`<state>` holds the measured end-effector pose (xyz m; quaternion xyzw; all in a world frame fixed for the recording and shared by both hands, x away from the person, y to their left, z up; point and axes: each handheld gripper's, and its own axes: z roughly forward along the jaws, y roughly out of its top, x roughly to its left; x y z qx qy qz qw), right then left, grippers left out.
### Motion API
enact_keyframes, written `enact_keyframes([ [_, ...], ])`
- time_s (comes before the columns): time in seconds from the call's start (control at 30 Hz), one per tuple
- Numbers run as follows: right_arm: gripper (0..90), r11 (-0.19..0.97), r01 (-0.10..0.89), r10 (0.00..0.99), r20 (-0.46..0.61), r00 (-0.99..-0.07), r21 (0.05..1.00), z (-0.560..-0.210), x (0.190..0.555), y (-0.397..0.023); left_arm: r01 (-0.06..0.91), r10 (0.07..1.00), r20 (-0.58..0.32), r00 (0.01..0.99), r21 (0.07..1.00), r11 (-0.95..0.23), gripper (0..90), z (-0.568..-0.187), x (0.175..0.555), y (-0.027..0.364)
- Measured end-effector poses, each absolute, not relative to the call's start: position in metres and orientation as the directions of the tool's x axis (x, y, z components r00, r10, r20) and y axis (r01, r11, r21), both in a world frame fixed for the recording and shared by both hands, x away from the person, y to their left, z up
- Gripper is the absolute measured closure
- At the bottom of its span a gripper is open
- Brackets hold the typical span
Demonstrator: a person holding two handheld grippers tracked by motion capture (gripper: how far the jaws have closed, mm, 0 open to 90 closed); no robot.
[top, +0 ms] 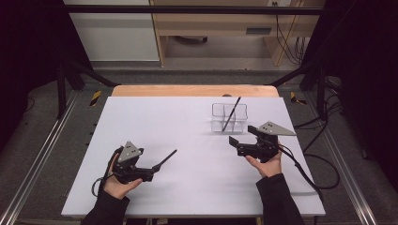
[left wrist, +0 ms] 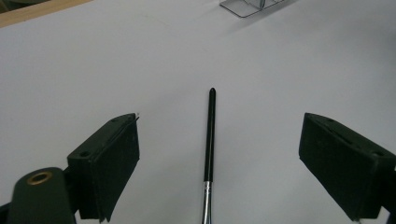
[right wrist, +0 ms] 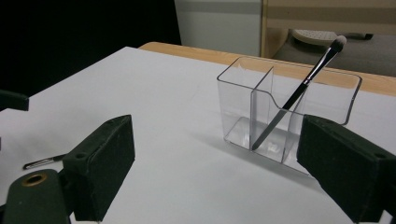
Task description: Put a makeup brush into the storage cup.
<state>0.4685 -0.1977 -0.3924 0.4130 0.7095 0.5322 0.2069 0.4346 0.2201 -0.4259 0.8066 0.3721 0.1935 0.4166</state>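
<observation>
A black makeup brush [top: 164, 161] [left wrist: 210, 135] lies flat on the white table, its thin handle end pointing away from my left gripper [top: 149, 172] [left wrist: 222, 118]. The left jaws stand wide apart on either side of it and do not touch it. A second brush [top: 231, 115] [right wrist: 299, 93] leans bristles-up in the middle compartment of a clear plastic organizer [top: 229, 117] [right wrist: 243, 107]. My right gripper [top: 234, 145] [right wrist: 217, 121] sits just in front of the organizer, open, with nothing between its jaws.
The white table top [top: 187, 187] rests on a wooden board [top: 187, 90] that shows along its far edge. A cable [top: 305, 173] trails from the right gripper over the table's right edge. Wooden furniture and black frame bars stand beyond the table.
</observation>
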Motion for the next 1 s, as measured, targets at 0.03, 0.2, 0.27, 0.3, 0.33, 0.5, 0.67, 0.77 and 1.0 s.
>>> enact_keyframes([
  [0.03,11.2,0.093,0.365,0.805,0.146,-0.575,0.926,-0.393,0.467,-0.198,0.438,0.762,0.000,0.648,0.818,-0.373,11.5,-0.426,0.434,0.220],
  [0.2,10.8,0.107,0.374,0.802,0.143,-0.581,0.921,-0.398,0.459,-0.203,0.440,0.763,-0.002,0.646,0.818,-0.370,11.6,-0.426,0.435,0.221],
  [0.27,10.8,0.124,0.372,0.801,0.128,-0.584,0.920,-0.399,0.457,-0.203,0.439,0.763,-0.002,0.646,0.819,-0.369,11.6,-0.425,0.434,0.221],
  [0.3,10.7,0.122,0.373,0.798,0.133,-0.588,0.920,-0.400,0.455,-0.203,0.438,0.764,-0.002,0.645,0.820,-0.368,11.6,-0.425,0.434,0.222],
  [0.33,10.7,0.124,0.375,0.796,0.134,-0.590,0.919,-0.401,0.454,-0.204,0.439,0.765,-0.005,0.644,0.821,-0.364,11.6,-0.425,0.434,0.222],
  [0.5,10.6,0.122,0.384,0.798,0.140,-0.586,0.915,-0.406,0.448,-0.210,0.439,0.767,-0.004,0.642,0.822,-0.363,11.6,-0.425,0.435,0.222],
  [0.67,10.2,0.134,0.391,0.799,0.134,-0.586,0.911,-0.409,0.443,-0.214,0.445,0.771,-0.008,0.636,0.820,-0.359,11.6,-0.425,0.436,0.222],
  [0.77,10.3,0.124,0.396,0.800,0.144,-0.583,0.910,-0.411,0.442,-0.215,0.447,0.773,-0.008,0.634,0.820,-0.358,11.6,-0.425,0.436,0.223],
  [1.0,10.3,0.133,0.403,0.798,0.143,-0.586,0.906,-0.414,0.441,-0.214,0.451,0.770,-0.006,0.638,0.813,-0.368,11.7,-0.424,0.438,0.222],
])
